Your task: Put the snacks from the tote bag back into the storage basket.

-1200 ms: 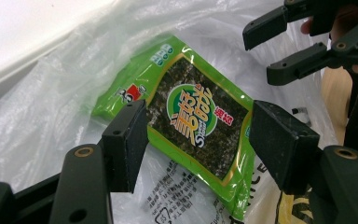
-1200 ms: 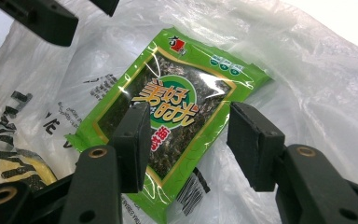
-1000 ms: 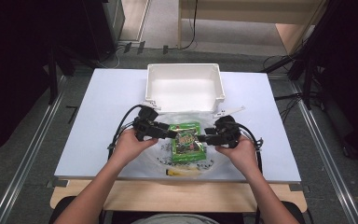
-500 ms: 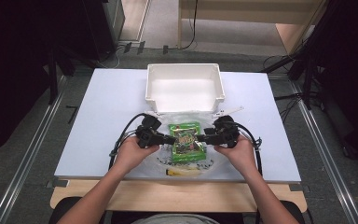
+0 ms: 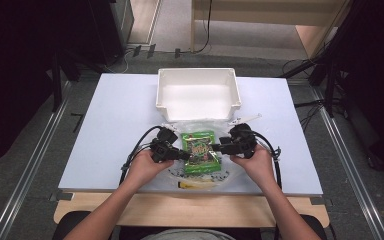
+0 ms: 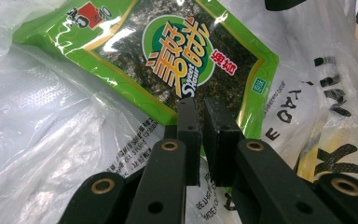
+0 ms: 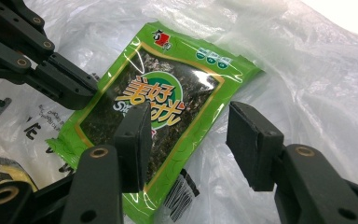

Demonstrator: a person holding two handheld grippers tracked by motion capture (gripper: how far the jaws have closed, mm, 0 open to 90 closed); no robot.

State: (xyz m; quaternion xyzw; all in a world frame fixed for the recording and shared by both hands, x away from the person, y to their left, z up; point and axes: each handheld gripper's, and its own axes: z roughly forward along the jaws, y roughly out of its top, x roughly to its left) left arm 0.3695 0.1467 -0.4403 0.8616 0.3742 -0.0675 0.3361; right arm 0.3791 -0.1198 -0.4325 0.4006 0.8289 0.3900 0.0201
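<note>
While lengthwise away from the person: green snack packet (image 5: 199,151) (left jaws just closed on plastic bag (image 5: 177,167), right spread).

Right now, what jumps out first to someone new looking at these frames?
The bright green snack packet at the table's near middle, lying with a crinkled clear plastic bag, between both grippers. The left gripper has just been closing, its jaws nearly together at the packet's edge, apparently pinching the plastic there; the right gripper stands open over the packet's other side. Behind them sits an empty white bin.
</note>
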